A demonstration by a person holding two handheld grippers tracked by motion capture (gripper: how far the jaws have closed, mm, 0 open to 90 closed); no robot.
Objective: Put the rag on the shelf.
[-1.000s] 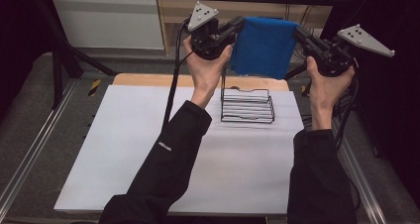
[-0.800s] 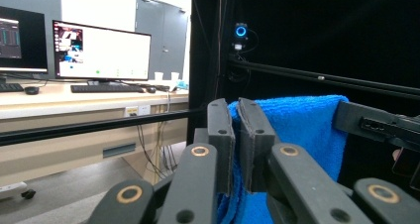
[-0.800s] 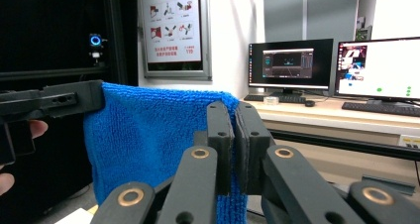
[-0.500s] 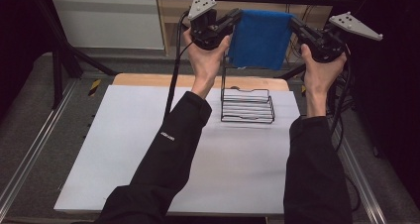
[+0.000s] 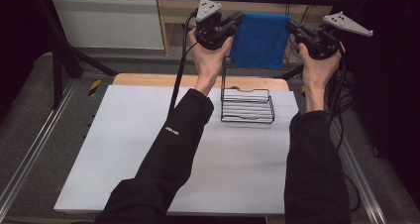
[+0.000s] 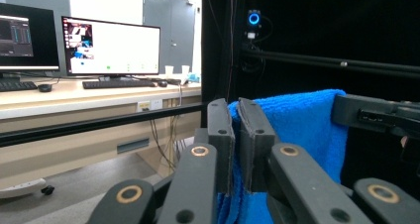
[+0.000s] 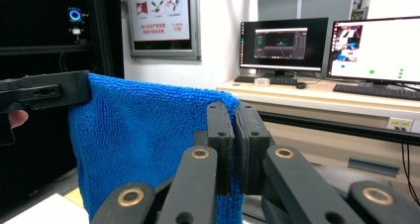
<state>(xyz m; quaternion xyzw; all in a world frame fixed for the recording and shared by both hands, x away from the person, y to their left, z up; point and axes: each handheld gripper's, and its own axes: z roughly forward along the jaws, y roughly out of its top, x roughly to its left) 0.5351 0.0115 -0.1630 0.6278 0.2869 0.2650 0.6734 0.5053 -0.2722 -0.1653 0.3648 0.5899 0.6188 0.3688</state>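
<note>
the blue terry cloth towel (image 5: pixel 259 39) hangs stretched in the air above the far edge of the white tabletop (image 5: pixel 129 149) in the high view, its top corners held by the left gripper (image 5: pixel 235 22) and right gripper (image 5: pixel 293 27), above a black wire rack (image 5: pixel 247 106). in the left gripper view, the fingers (image 6: pixel 220 130) are clamped on the towel's corner. in the right gripper view, the fingers (image 7: pixel 219 135) pinch the towel's other corner.
</note>
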